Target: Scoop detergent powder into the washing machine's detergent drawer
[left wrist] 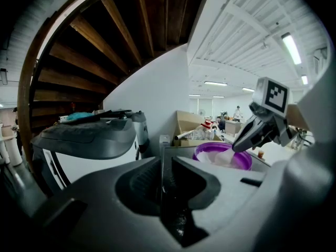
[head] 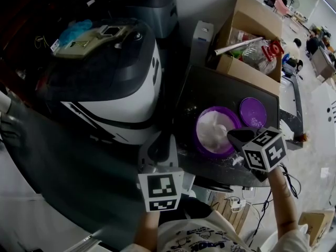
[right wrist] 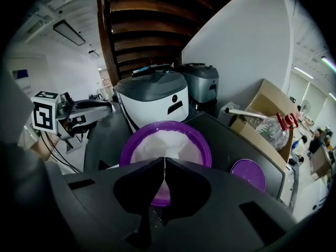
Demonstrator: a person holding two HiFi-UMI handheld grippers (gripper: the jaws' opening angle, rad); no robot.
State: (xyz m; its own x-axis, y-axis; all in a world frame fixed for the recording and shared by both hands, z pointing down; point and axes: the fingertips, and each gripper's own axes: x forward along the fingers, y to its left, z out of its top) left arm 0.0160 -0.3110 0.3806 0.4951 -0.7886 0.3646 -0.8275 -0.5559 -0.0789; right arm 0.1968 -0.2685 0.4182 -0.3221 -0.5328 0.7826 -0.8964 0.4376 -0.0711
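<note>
A purple bowl [head: 197,139] of white detergent powder [head: 212,130] sits on a dark table [head: 220,88]; its purple lid [head: 253,112] lies beside it. My right gripper [head: 235,136] reaches over the bowl's right rim, shut on a thin white scoop [left wrist: 234,154] that dips into the powder. In the right gripper view the jaws [right wrist: 164,161] meet over the bowl [right wrist: 131,140]. My left gripper [head: 160,147] hovers left of the bowl, shut and holding nothing. The white and grey washing machine [head: 113,72] stands to the left; I see no open drawer.
A cardboard box [head: 252,41] with a plastic bottle and a red-capped item stands behind the table. A second grey appliance [head: 149,1] is behind the washing machine. A blue cloth-like thing [head: 73,30] lies on the machine's top. Cables hang at the table's right.
</note>
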